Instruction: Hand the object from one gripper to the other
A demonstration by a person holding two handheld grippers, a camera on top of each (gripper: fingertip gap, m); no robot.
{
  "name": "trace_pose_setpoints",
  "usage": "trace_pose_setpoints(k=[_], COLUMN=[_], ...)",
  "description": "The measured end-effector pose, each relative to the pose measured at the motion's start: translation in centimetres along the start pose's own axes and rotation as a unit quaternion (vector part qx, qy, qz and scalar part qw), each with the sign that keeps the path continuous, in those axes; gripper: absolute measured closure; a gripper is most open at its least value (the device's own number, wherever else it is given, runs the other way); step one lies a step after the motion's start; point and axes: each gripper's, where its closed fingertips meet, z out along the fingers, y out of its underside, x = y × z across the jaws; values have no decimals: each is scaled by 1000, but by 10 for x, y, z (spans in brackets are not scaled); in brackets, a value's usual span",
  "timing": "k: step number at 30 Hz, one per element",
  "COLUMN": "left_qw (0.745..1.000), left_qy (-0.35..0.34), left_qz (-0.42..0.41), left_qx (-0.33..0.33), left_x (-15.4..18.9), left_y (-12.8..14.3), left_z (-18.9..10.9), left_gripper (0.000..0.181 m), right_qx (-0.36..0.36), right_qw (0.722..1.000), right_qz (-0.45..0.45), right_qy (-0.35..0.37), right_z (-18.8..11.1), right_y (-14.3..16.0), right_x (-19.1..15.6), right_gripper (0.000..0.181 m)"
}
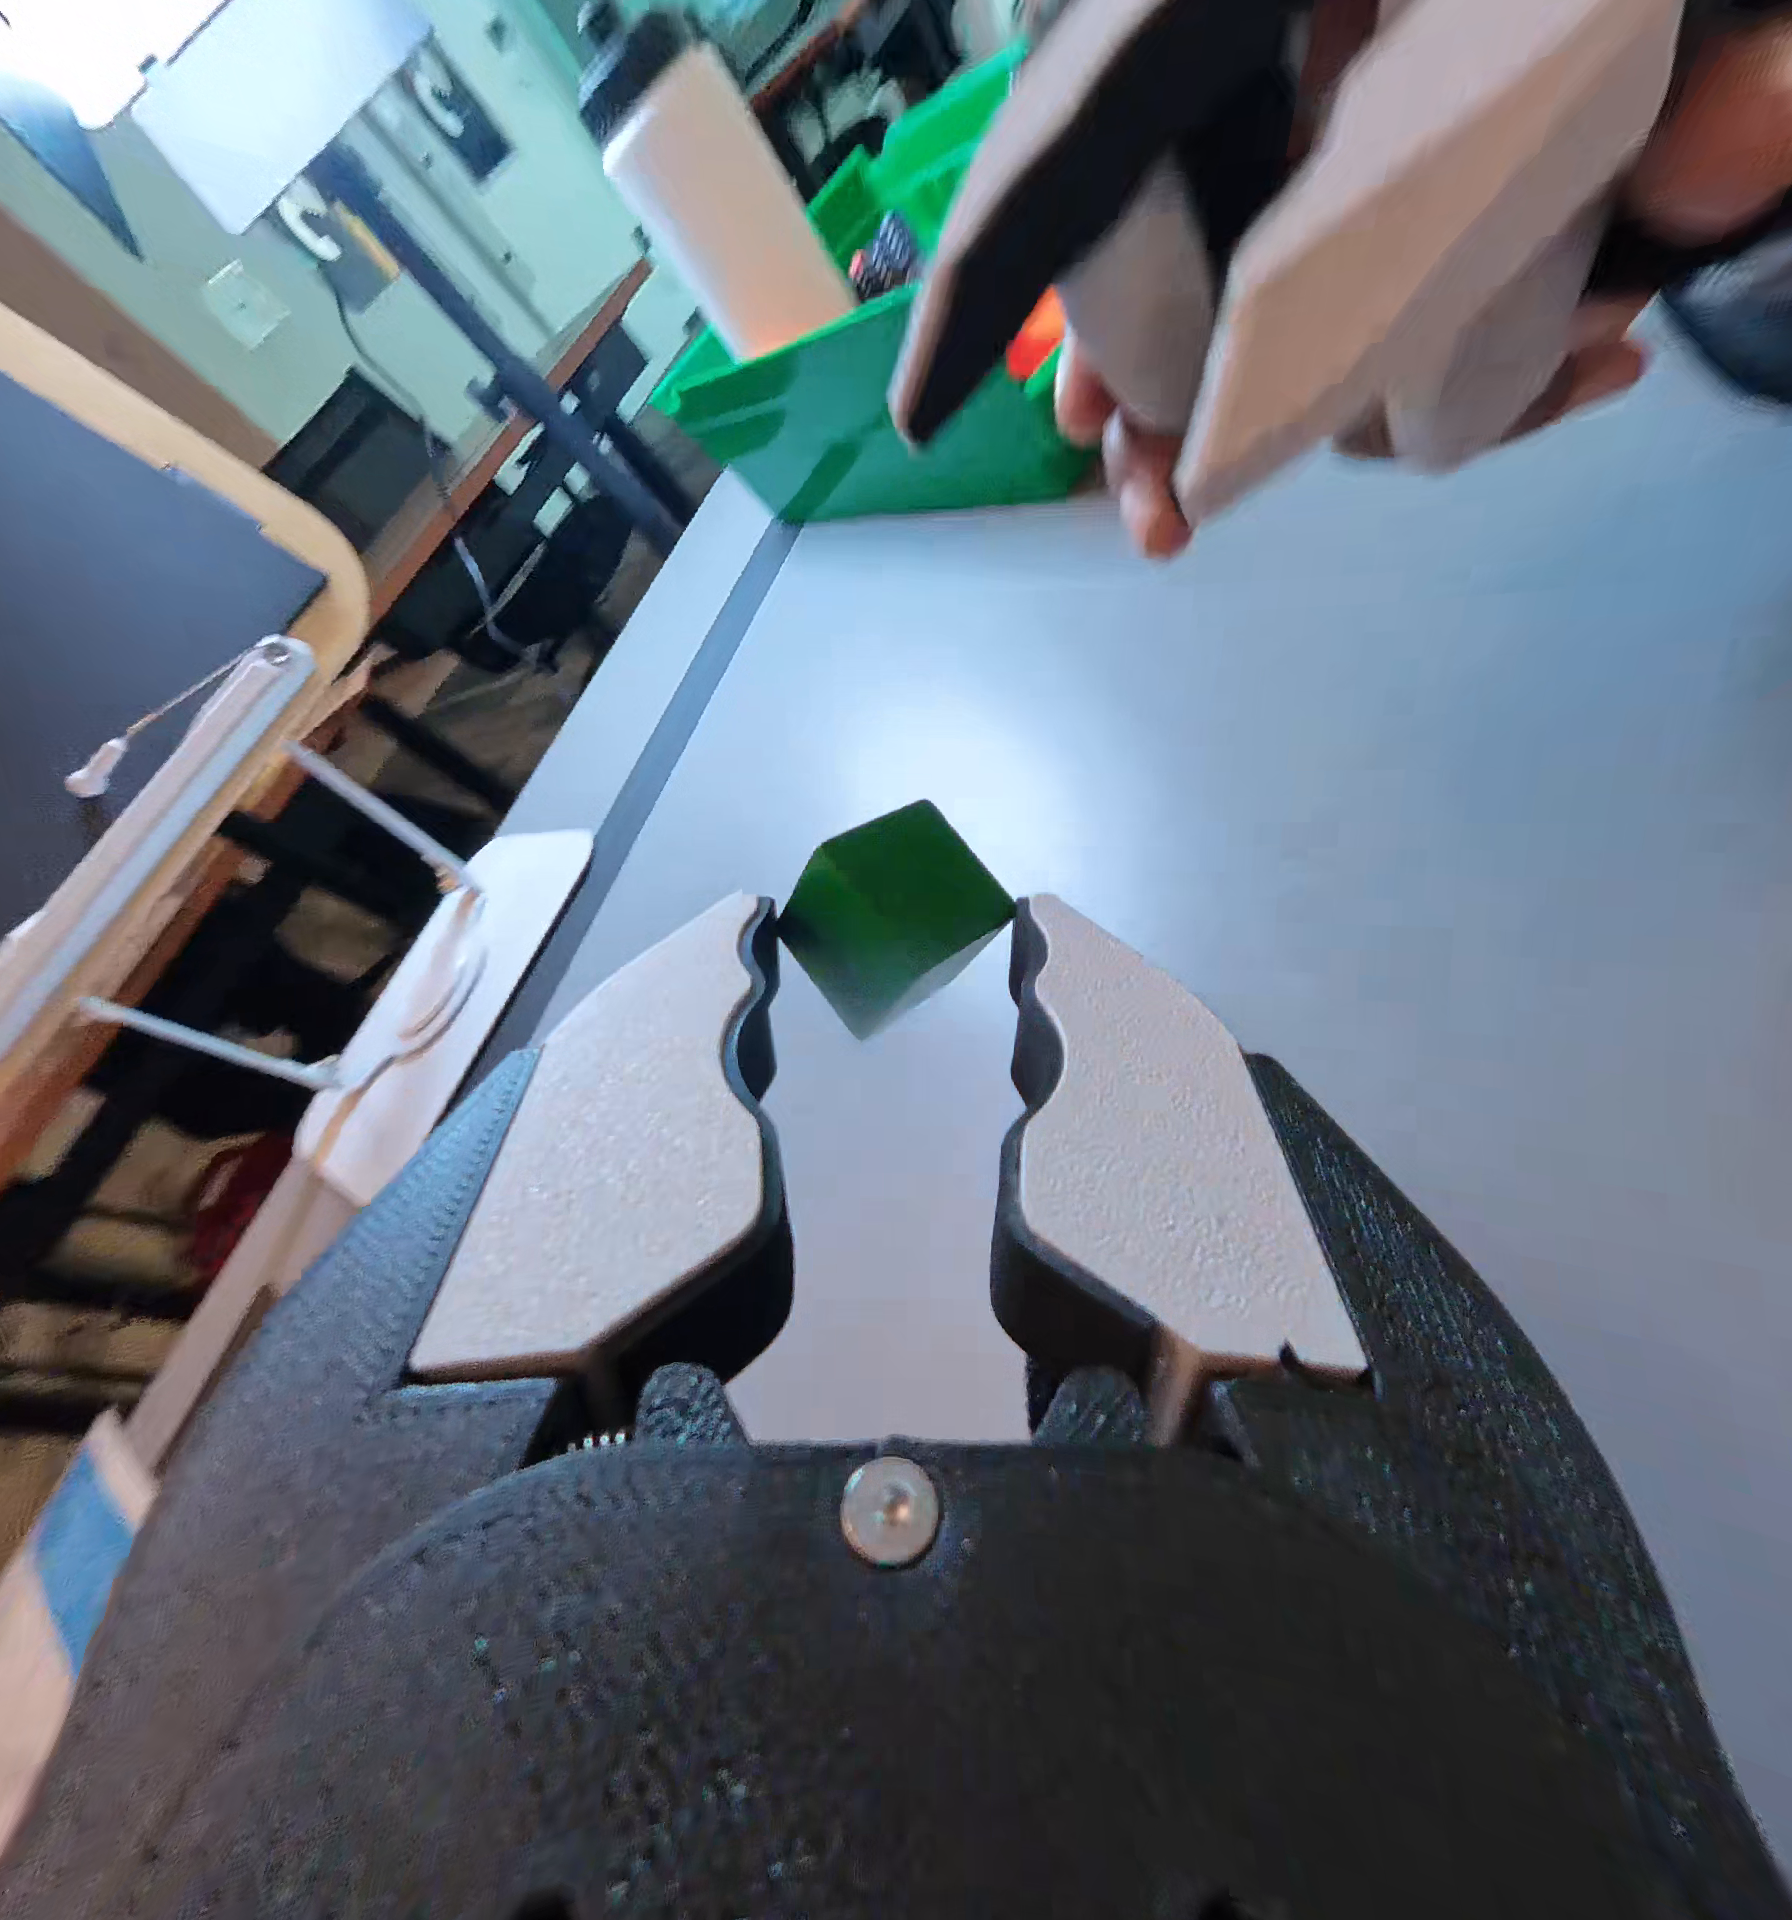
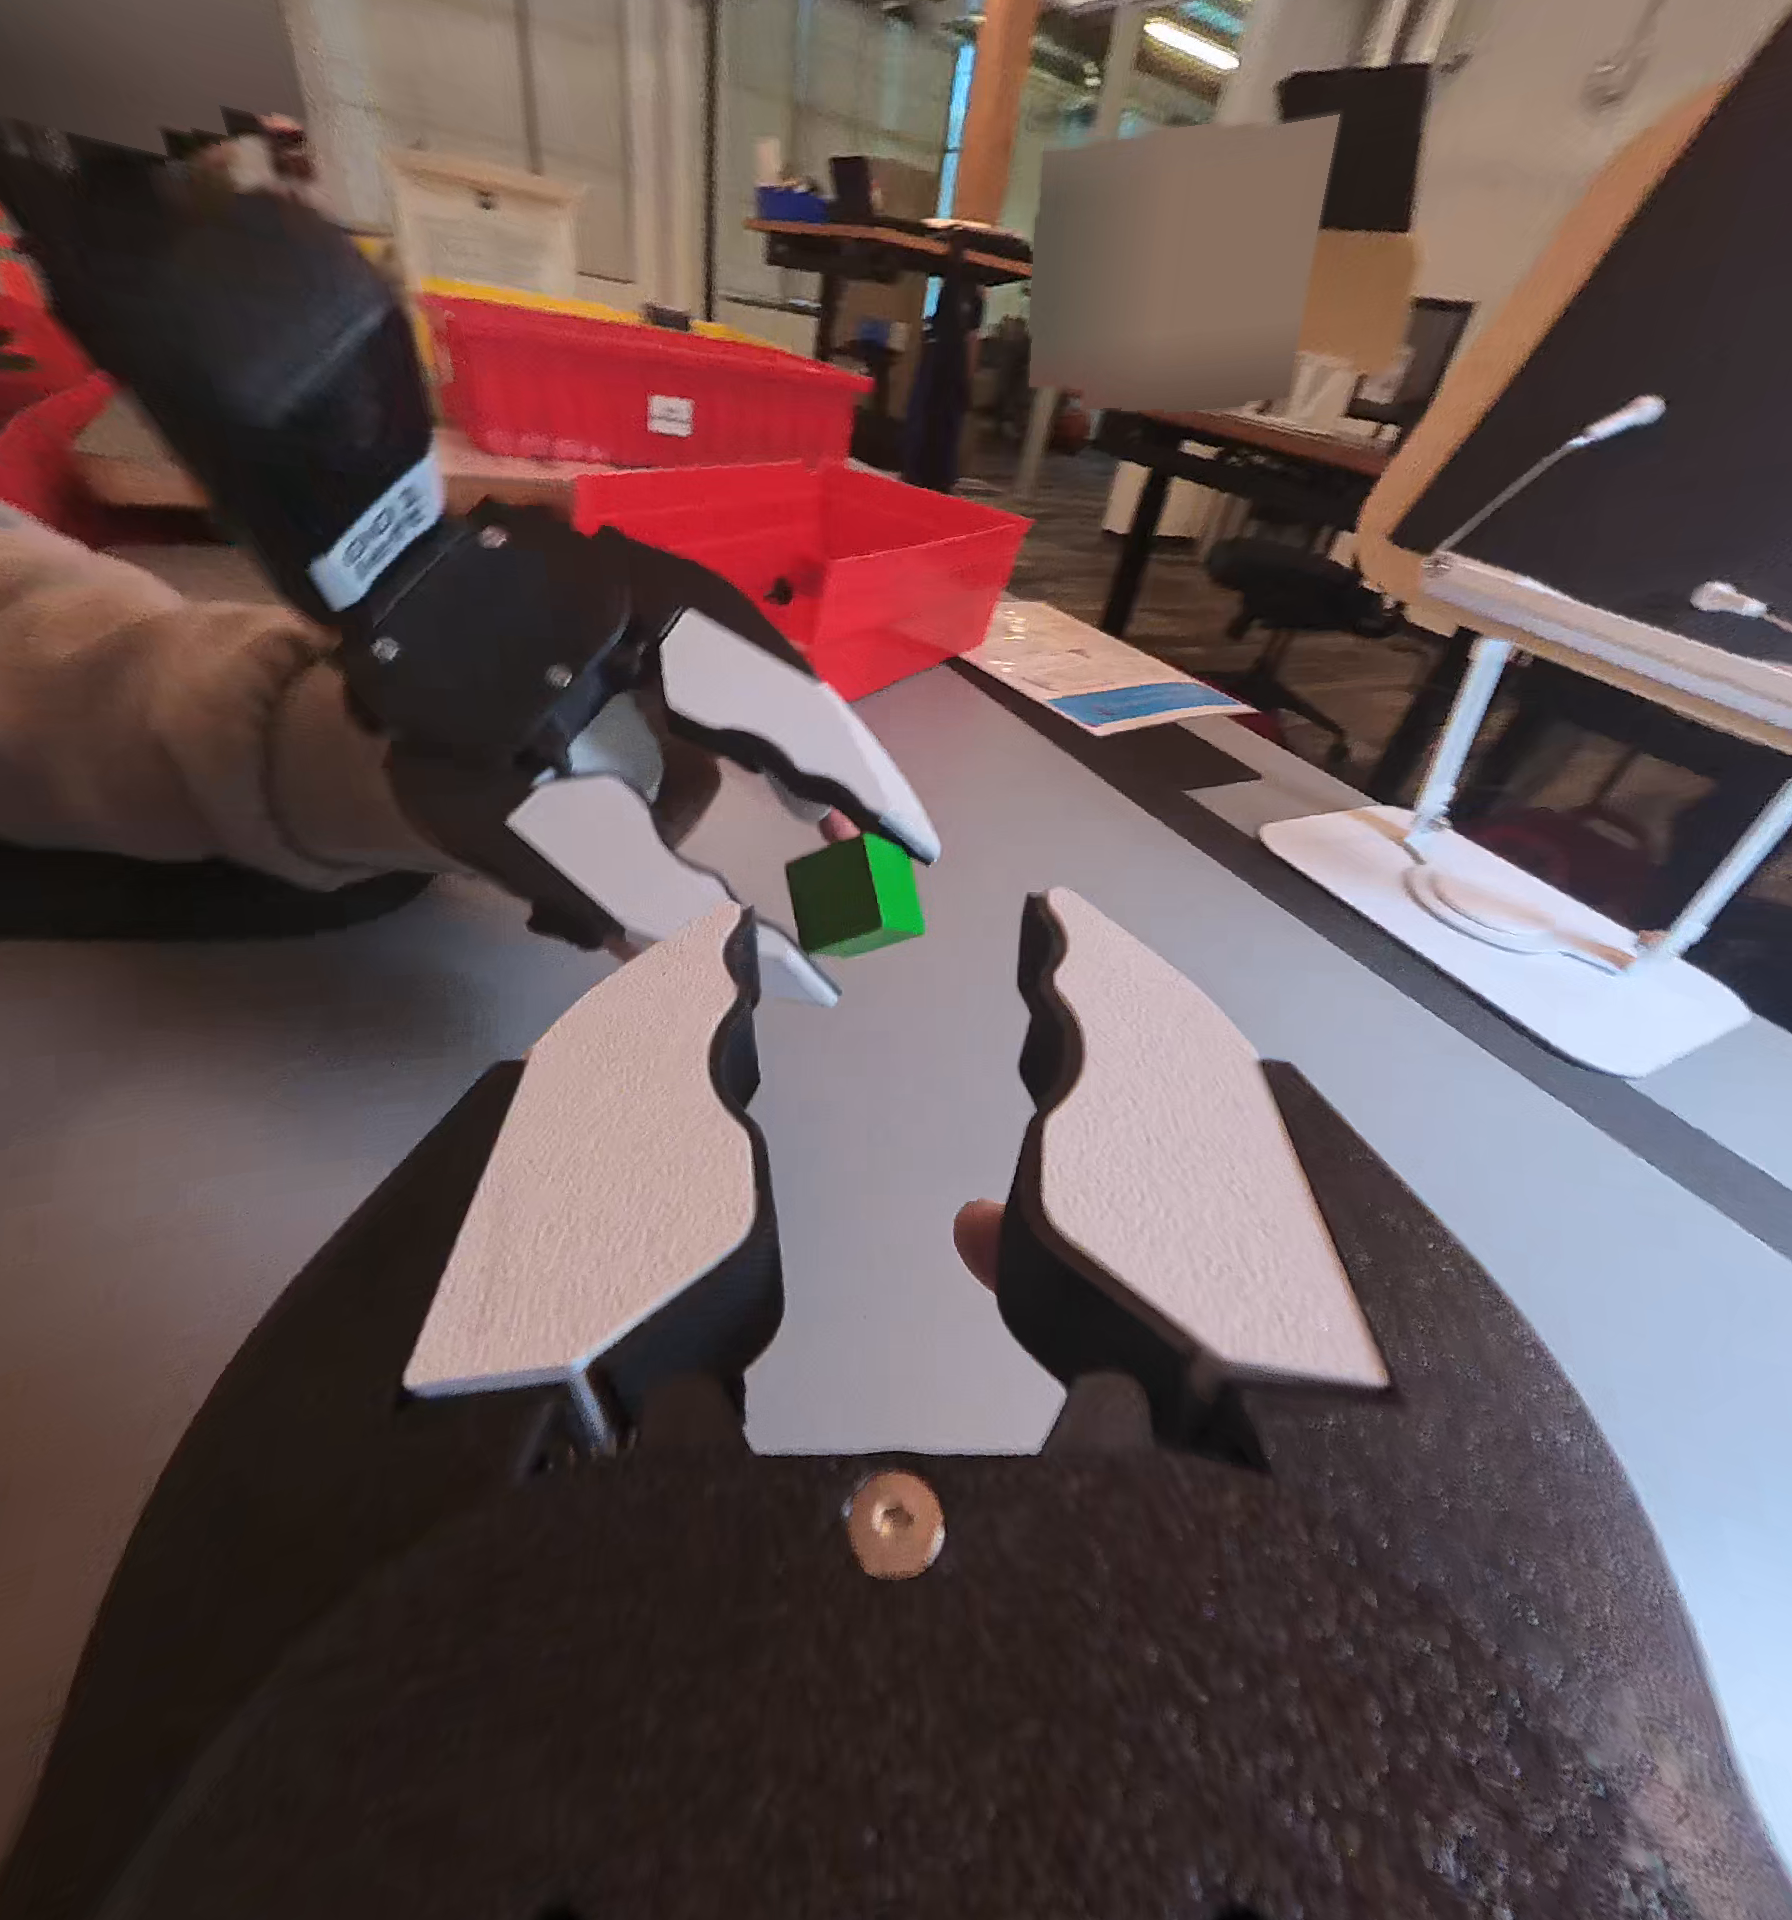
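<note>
The smooth grey tabletop (image 1: 1391,831) fills most of both views, with a dark strip running along its far edge. On it stand a green plastic bin (image 1: 850,436) in the left wrist view and a red plastic bin (image 2: 871,561) in the right wrist view. A black board with a pale wooden rim on a white wire stand (image 2: 1557,727) sits at the table's edge.

The left gripper (image 1: 892,920), a black textured body with two white-faced, wavy-edged fingers, is clamped on a small green cube (image 1: 897,914). The fingertips press the cube's two opposite sides, so the jaws stand only as far apart as the cube is wide. In the right wrist view the same tool (image 2: 876,914) comes in from the left, held by a person's arm in a tan sleeve (image 2: 113,686), and the cube (image 2: 856,896) hangs above the table, tilted, at the very tips.

The right gripper (image 2: 881,925), of the same build, has its jaws parted and holds nothing. Its tips are near the cube, just short of it, with no contact visible. In the left wrist view it (image 1: 1053,457) appears blurred at the upper right, above the table, held in a person's hand (image 1: 1131,436).
</note>
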Motion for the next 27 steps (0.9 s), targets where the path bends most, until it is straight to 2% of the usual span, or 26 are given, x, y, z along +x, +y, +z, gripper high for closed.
trace_pose_setpoints(k=[3,5,9,13,19,21,24,27], left_qw=[997,995,990,983,978,977,975,977], left_qy=[-39,-59,-82,-98,-101,-103,-105,-101], left_qz=[44,59,93,142,179,186,193,188], left_qx=[-45,-60,-68,-65,-32,-25,-25,-1], left_x=[-1,-1,2,8,15,17,17,18], left_y=[10,11,5,0,-13,-16,-16,-22], left_z=[6,8,9,8,5,3,3,1], left_gripper=[138,138,138,138,138,138,138,138], right_qx=[-15,-54,-98,-116,-88,-86,-96,-77], right_qw=[998,996,990,981,979,978,973,970], right_qz=[29,36,91,148,185,188,208,220], right_qy=[50,65,52,46,-23,-31,-34,-63], right_z=[6,15,36,47,51,49,48,44], right_y=[0,11,30,40,38,37,39,33], right_x=[6,2,-12,-12,-21,-21,-22,-25], right_gripper=[133,131,127,128,130,137,137,137])
